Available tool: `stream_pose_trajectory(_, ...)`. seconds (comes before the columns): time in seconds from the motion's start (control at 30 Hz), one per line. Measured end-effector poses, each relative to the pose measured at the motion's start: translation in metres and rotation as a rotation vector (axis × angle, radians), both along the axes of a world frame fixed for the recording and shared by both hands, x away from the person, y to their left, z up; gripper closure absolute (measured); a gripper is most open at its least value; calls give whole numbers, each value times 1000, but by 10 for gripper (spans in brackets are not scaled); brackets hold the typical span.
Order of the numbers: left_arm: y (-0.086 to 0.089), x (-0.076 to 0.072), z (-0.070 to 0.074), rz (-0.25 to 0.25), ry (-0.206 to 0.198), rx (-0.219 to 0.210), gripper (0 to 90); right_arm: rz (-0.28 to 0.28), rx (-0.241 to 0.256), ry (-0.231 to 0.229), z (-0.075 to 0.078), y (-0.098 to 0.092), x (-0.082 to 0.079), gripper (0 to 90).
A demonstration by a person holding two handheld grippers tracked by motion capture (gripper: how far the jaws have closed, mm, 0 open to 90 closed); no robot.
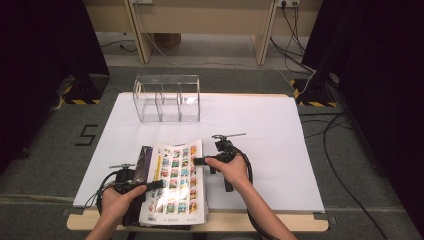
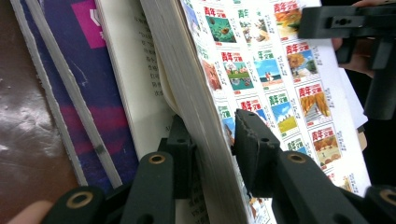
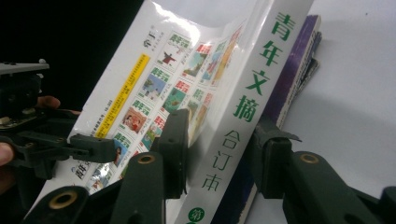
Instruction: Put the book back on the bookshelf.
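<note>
In the high view, a clear acrylic organizer (image 1: 167, 99) stands well behind the bound magazine volume (image 1: 175, 182) at the white table's (image 1: 280, 150) near edge, with your forearms entering from below. In the left gripper view, your left gripper (image 2: 210, 144) clamps the volume's page block, a purple book (image 2: 70, 93) beneath. In the right gripper view, your right gripper (image 3: 219, 149) grips the volume's spine.

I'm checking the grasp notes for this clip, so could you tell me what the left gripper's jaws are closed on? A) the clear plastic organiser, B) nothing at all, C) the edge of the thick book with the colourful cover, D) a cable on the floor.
C: in the left gripper view the left gripper has one jaw on each side of the thick book's page edge, pinching it.
</note>
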State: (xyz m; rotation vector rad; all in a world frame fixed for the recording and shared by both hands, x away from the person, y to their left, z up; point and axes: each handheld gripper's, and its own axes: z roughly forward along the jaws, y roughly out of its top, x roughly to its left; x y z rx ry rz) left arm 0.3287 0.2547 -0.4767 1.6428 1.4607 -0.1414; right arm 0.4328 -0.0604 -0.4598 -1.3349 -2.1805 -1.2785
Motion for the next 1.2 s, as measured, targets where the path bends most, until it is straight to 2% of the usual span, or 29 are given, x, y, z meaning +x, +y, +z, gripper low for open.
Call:
stream_pose_trajectory(0.1, 0, 0, 0, -2, -2, 1, 684, 16, -10, 12, -4, 2, 1, 598)
stream_pose_trajectory(0.13, 0, 1, 1, -7, -1, 5, 684, 56, -10, 36, -11, 7, 1, 576)
stream_pose_trajectory(0.2, 0, 1, 0, -7, -2, 1, 685, 79, 1, 46, -16, 13, 0, 606)
stream_pose_trajectory(0.33, 0, 0, 0, -11, -6, 5, 683, 77, 28, 78, -15, 15, 3, 649)
stream_pose_trajectory(0.4, 0, 1, 1, -20, -13, 13, 681, 79, 25, 72, -13, 15, 2, 655)
stream_pose_trajectory(0.47, -1, 1, 2, -24, -16, 8, 682, 75, 17, 84, -9, 15, 1, 659)
stream_pose_trajectory(0.57, -1, 2, 1, -26, -17, 5, 685, 75, 18, 83, -10, 13, 2, 653)
stream_pose_trajectory(0.63, -1, 2, 1, -26, -13, 3, 685, 58, 11, 86, -11, 10, 2, 632)
stream_pose_trajectory(0.67, -1, 2, 0, -26, -15, 0, 686, 11, 15, 85, -11, 4, 6, 629)
stream_pose_trajectory(0.7, -1, 2, 0, -26, -15, 0, 686, 11, 15, 85, -11, 4, 6, 629)
stream_pose_trajectory(0.77, -2, 2, 1, -26, -12, 9, 686, -17, 40, 102, -11, -4, 13, 641)
stream_pose_trajectory(1.03, -2, 3, 2, -31, -10, 21, 685, -54, 12, 110, -13, -1, 28, 624)
stream_pose_trajectory(1.13, -2, 4, 3, -34, -6, 21, 683, -56, 43, 150, -13, -1, 35, 671)
stream_pose_trajectory(1.2, -2, 3, 3, -30, -6, 24, 678, -50, 54, 149, -11, -1, 35, 681)
